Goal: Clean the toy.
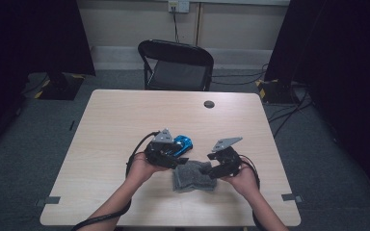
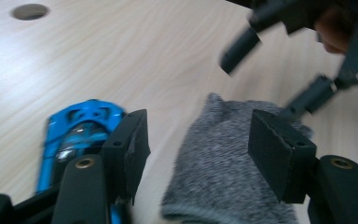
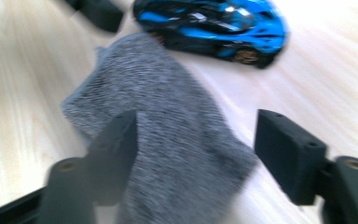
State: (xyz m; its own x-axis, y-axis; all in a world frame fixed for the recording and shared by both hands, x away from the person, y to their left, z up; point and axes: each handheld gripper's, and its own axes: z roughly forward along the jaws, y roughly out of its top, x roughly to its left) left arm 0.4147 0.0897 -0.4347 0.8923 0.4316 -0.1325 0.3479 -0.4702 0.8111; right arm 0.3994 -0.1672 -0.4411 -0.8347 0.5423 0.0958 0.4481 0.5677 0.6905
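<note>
Grey knit cloth (image 3: 168, 135) lies loose on the counter (image 2: 135, 51) between both my released pairs of jaws, blue toy car (image 3: 214, 28) just beyond them, so closing carelessly could bunch the cloth or knock the car rolling away.

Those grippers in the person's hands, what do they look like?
Each gripper, left gripper and right gripper, is black, topped by a grey three-cornered plate, with two blocky black jaws on brass-coloured pivots. A black cable trails back along each forearm. No sleeves show.

Open left gripper (image 2: 198, 144) over grey cloth (image 2: 223, 172), beside blue car (image 2: 77, 128).
</note>
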